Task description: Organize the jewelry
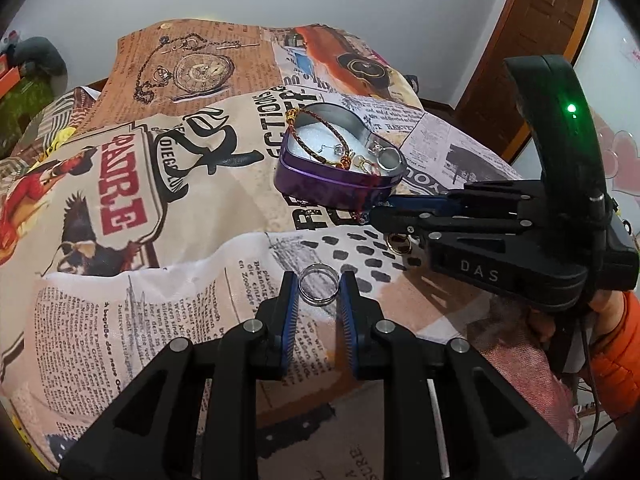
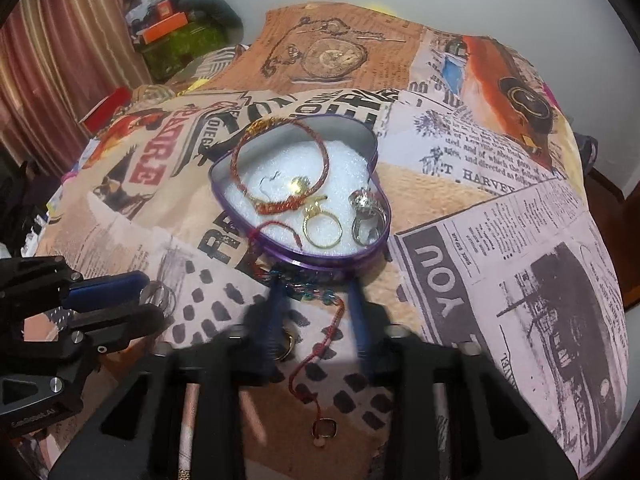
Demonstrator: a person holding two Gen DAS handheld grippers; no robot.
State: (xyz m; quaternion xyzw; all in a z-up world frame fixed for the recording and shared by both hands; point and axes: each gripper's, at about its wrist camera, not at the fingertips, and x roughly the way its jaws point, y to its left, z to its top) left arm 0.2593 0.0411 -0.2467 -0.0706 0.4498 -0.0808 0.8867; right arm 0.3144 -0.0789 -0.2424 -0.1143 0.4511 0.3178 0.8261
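Note:
In the left wrist view my left gripper (image 1: 319, 300) is shut on a plain silver ring (image 1: 319, 285), held just above the cloth; the right wrist view shows that ring (image 2: 162, 296) at its tips (image 2: 154, 300). A purple heart-shaped tin (image 2: 320, 261) holds a red-gold braided bracelet (image 2: 280, 160), a gold ring (image 2: 322, 232) and silver rings (image 2: 366, 216) on white foam. My right gripper (image 2: 314, 300) sits at the tin's near edge, its fingers blurred and apart on either side of a teal-beaded red cord bracelet (image 2: 310, 294). That cord trails down to a small gold charm (image 2: 324, 426).
A newspaper-print cloth (image 2: 500, 240) covers the rumpled surface. Another gold ring (image 1: 400, 245) lies on it under the right gripper. A hand in an orange sleeve (image 1: 616, 340) holds that gripper. Boxes and clutter (image 2: 172, 32) stand at the back left, and a wooden door (image 1: 540, 40) is at the right.

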